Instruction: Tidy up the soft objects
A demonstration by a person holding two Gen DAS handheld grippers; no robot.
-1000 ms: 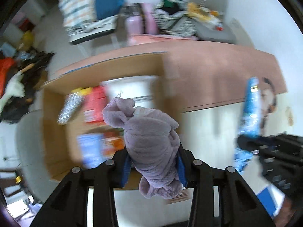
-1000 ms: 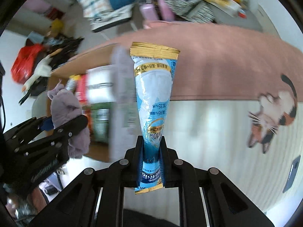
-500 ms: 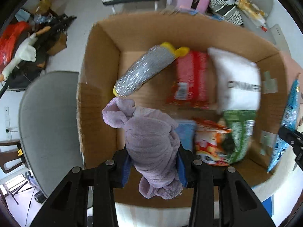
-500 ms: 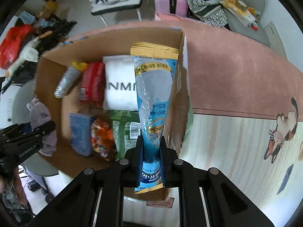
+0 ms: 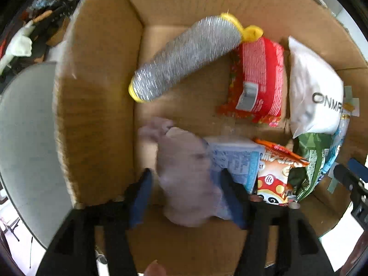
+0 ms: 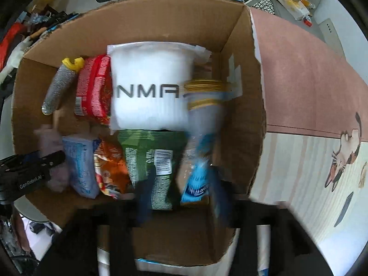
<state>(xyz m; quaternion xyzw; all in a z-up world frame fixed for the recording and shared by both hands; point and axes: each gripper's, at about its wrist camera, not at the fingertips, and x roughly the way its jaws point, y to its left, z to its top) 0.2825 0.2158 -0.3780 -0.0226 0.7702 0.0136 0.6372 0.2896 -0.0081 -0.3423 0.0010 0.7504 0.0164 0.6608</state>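
Note:
Both grippers hang over an open cardboard box (image 5: 96, 105). My left gripper (image 5: 186, 188) is open, its jaws spread wide; the blurred purple cloth (image 5: 186, 172) sits loose between them, over the box's near left corner. My right gripper (image 6: 181, 191) is open too; the blue snack bag (image 6: 200, 142) is blurred between its spread jaws, at the right side of the box (image 6: 250, 73). The purple cloth (image 6: 53, 161) also shows at the left in the right wrist view, beside the left gripper (image 6: 53, 161).
In the box lie a silver roll (image 5: 184, 59), a red pack (image 5: 257, 80), a white pillow bag (image 5: 315, 94), a light blue pack (image 5: 234, 158), an orange snack bag (image 5: 276, 168) and a green bag (image 6: 149, 151). A grey chair (image 5: 23, 138) stands left; a pink rug (image 6: 310, 80) lies right.
Both grippers moved down closer into the box and opened. The purple cloth and the blue snack bag have left their grip and blur downward.

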